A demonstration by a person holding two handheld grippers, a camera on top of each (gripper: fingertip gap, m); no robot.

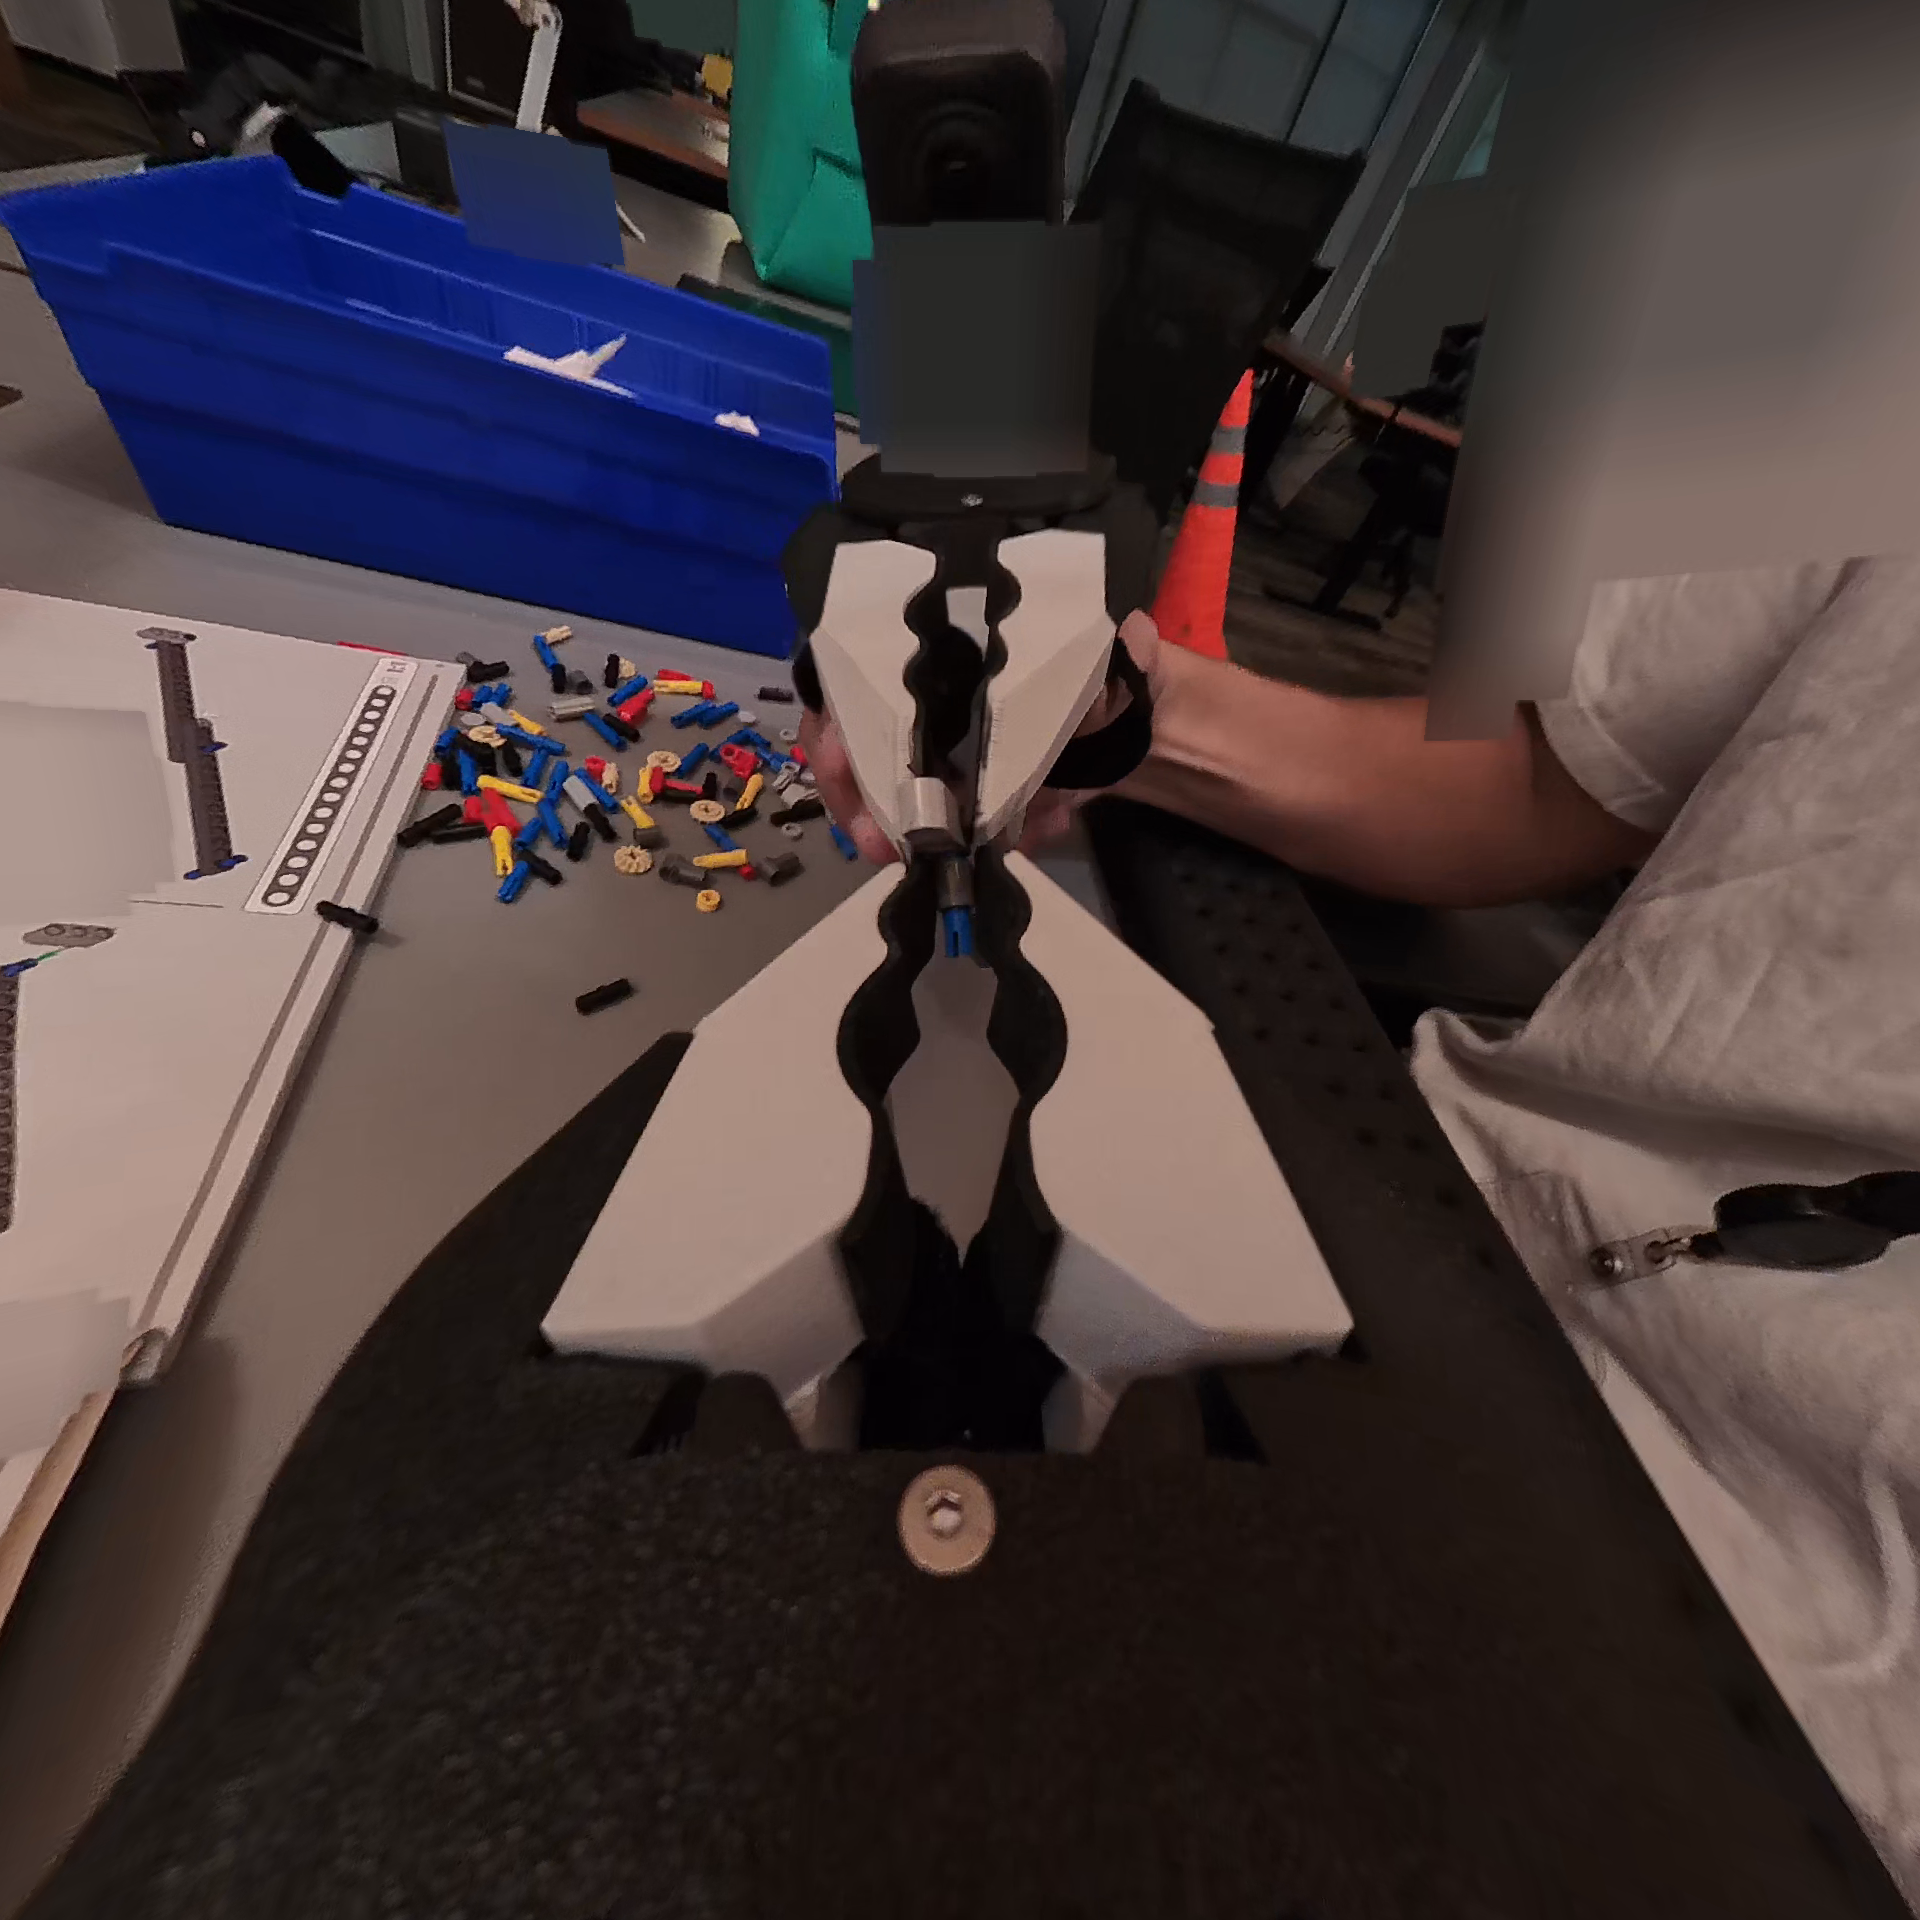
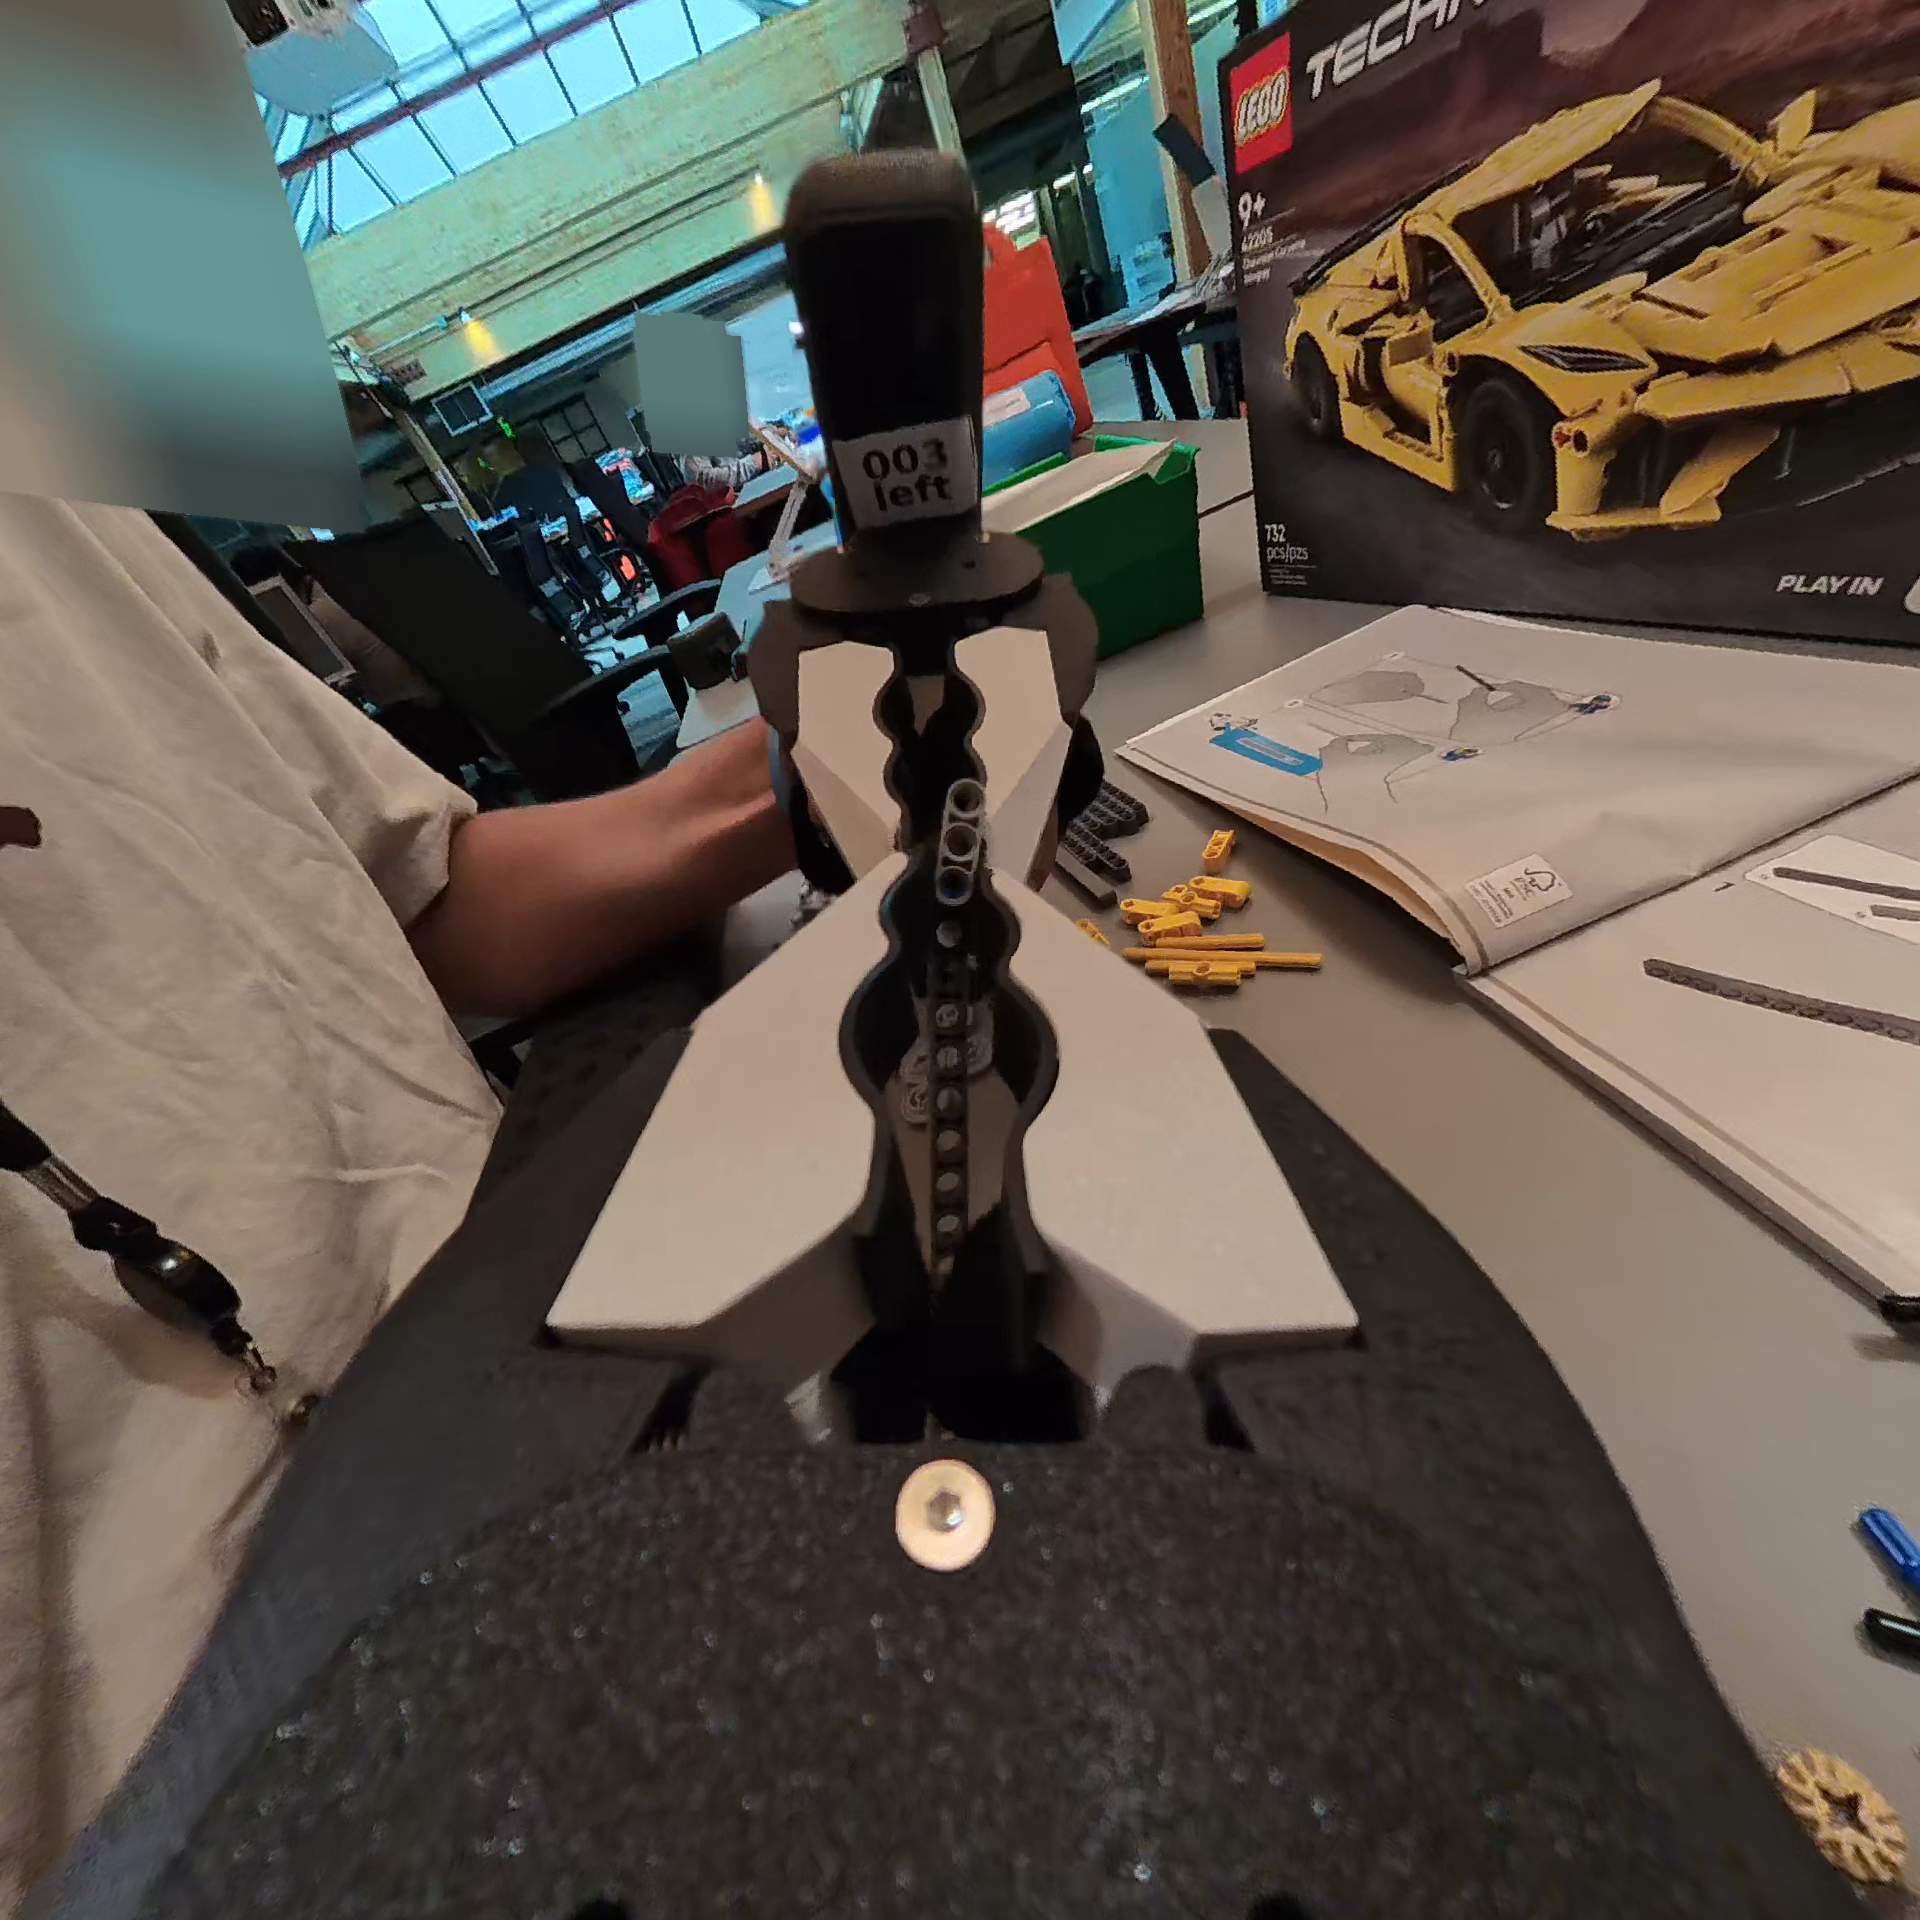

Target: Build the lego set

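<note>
The grey table is seen spread with the set's parts. At its far right edge the large set box, printed with a yellow car, is stood upright. A blue bin is placed at the far left, with an orange cone visible beyond the table. Open instruction booklets are laid flat in front of the box, and another booklet is seen at the left.

The left gripper and the right gripper are held tip to tip above the table, each facing the other. The right gripper is closed around a long dark perforated beam, which runs lengthwise between its fingers, with a light grey holed end projecting past the tips. The left gripper is closed on a small dark connector with a blue pin, and this is held against the tip of the right gripper.

A loose heap of small coloured pins and gears is scattered between the booklet and the bin. A group of yellow pieces is laid beside short dark beams. One tan gear is seen near the table's near edge.
</note>
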